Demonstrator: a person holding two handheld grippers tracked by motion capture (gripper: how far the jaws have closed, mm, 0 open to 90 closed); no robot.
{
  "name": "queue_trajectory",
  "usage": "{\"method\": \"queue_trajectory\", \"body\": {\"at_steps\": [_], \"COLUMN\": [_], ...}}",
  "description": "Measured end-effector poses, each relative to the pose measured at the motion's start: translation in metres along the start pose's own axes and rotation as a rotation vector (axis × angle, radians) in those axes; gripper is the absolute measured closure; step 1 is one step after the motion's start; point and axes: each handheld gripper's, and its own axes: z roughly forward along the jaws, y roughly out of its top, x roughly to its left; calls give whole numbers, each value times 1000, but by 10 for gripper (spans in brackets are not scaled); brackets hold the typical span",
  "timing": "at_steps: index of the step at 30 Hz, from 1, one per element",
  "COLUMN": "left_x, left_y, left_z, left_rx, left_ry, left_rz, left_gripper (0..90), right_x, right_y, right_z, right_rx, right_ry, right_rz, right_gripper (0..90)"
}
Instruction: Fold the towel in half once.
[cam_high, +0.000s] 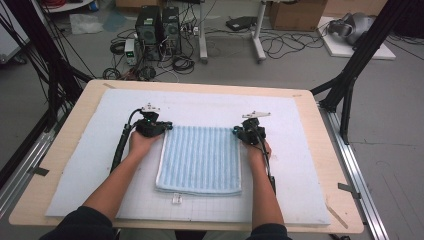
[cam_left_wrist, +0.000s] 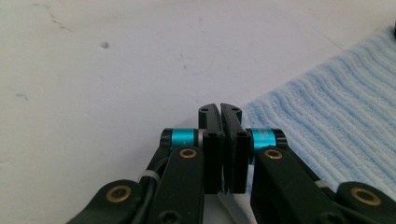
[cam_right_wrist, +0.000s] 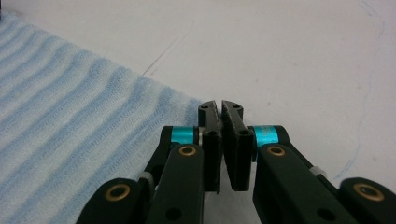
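Left gripper (cam_left_wrist: 220, 109) and right gripper (cam_right_wrist: 220, 106) pressed together, apparently pinching nothing; blue towel (cam_high: 199, 159) spread between them, corners beside tips.

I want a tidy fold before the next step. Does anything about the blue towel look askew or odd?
Mostly tidy. The blue towel lies folded flat on the white mat, but its layers don't line up: a white edge shows along its left and near sides. A small tag pokes out at the near edge.
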Motion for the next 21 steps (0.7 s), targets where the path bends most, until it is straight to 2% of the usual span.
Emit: {"method": "queue_trajectory", "body": {"at_steps": [1,2,3,5,7,9,12,13,15,17,18,20,21], "left_x": [1,1,1,2,5,6,5,4,2,-1,-2,-7,-8], "left_y": [0,-1,-1,-1,-2,-5,-8,-10,-12,-14,-16,-22,-25], "left_z": [0,-1,-2,-5,-10,-19,-32,-37,-46,-54,-59,-68,-72], "left_rx": [-3,-11,-11,-2,-26,-76,-125,-155,-186,-180,-193,-211,-213], "left_ry": [-5,-10,-7,5,-13,-45,-98,-107,-127,-115,-106,-60,-48], "left_rz": [-8,-11,5,29,5,15,71,77,57,45,46,64,64], "left_gripper": [871,864,818,598,510,508,510,504,455,379,337,262,208], "right_x": [0,1,1,0,-2,-2,-3,-4,-4,-4,-4,-3,-1], "right_y": [1,2,2,1,1,1,0,0,-3,-7,-10,-14,-18], "right_z": [1,1,2,1,-2,-8,-21,-26,-37,-48,-53,-62,-68], "right_rx": [-6,-3,2,5,-4,-17,-31,-41,-54,-60,-61,-35,-52], "right_ry": [-3,-5,-7,-18,-29,-39,-45,-37,-36,-27,-12,4,0], "right_rz": [-7,6,3,19,37,42,38,39,30,47,56,66,54], "right_gripper": [862,852,811,711,625,586,484,460,395,317,283,214,213]}}
